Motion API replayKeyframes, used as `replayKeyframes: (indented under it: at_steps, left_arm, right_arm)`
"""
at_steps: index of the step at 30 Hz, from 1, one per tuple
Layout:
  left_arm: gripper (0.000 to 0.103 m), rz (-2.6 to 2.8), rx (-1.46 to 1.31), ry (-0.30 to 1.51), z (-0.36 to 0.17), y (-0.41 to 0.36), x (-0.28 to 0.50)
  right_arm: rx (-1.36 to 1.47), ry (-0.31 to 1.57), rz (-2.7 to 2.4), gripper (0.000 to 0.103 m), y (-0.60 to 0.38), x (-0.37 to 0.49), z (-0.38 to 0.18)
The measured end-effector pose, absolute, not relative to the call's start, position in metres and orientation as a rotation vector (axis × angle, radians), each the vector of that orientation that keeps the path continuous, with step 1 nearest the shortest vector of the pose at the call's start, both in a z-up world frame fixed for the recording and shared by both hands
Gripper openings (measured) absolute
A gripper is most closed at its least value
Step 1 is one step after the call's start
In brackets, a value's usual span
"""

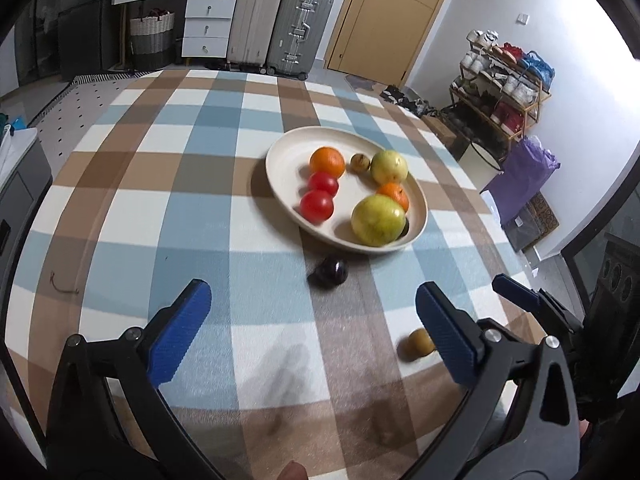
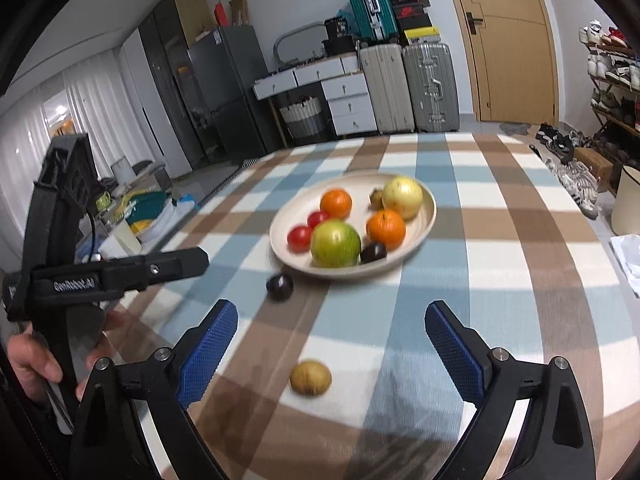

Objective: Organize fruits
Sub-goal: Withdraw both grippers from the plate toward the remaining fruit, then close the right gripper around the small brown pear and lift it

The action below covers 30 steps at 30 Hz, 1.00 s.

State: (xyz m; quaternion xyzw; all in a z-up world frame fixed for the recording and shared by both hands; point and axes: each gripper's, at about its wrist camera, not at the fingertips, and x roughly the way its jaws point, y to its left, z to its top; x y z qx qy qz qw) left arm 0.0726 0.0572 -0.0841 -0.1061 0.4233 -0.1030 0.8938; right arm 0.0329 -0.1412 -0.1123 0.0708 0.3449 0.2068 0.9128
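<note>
A cream plate (image 1: 280,160) (image 2: 428,216) on the checked tablecloth holds two oranges (image 1: 327,161), two tomatoes (image 1: 317,206), two green-yellow fruits (image 1: 378,220), a small brown fruit (image 1: 360,162) and, in the right wrist view, a dark plum (image 2: 373,252). Another dark plum (image 1: 328,271) (image 2: 280,286) lies on the cloth just in front of the plate. A brown kiwi (image 1: 416,345) (image 2: 311,377) lies nearer. My left gripper (image 1: 312,316) is open and empty, short of the plum. My right gripper (image 2: 332,340) is open and empty above the kiwi.
The table edge curves at right, with a shoe rack (image 1: 504,88) and bags beyond. Suitcases (image 1: 280,28) and drawers stand at the back wall. The left gripper's body (image 2: 100,272) shows at the left of the right wrist view.
</note>
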Motion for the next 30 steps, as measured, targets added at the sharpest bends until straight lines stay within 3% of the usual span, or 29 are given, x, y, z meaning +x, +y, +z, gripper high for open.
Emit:
replayKeyframes:
  at_steps: [11,19,21,25,30]
  left_arm:
    - [0.102,-0.199,-0.233,0.907,-0.100,0.062,0.065]
    - [0.102,-0.209,-0.248,0.920,-0.105,0.065,0.067]
    - [0.102,-0.209,-0.251,0.922,-0.107,0.066,0.067]
    - [0.102,-0.210,-0.254,0.925,-0.108,0.066,0.068]
    - [0.102,-0.228,-0.265,0.943,-0.116,0.065,0.073]
  right_arm:
    - [0.169,0.787,0.432,0.096,-0.135,0.021,-0.137]
    - [0.154,0.857,0.458,0.070,-0.124,0.027,-0.150]
    - [0.140,0.864,0.460,0.052,-0.122,0.027,-0.152]
    - [0.125,0.888,0.457,0.030,-0.119,0.029,-0.159]
    - [0.131,0.873,0.469,0.029,-0.120,0.028,-0.158]
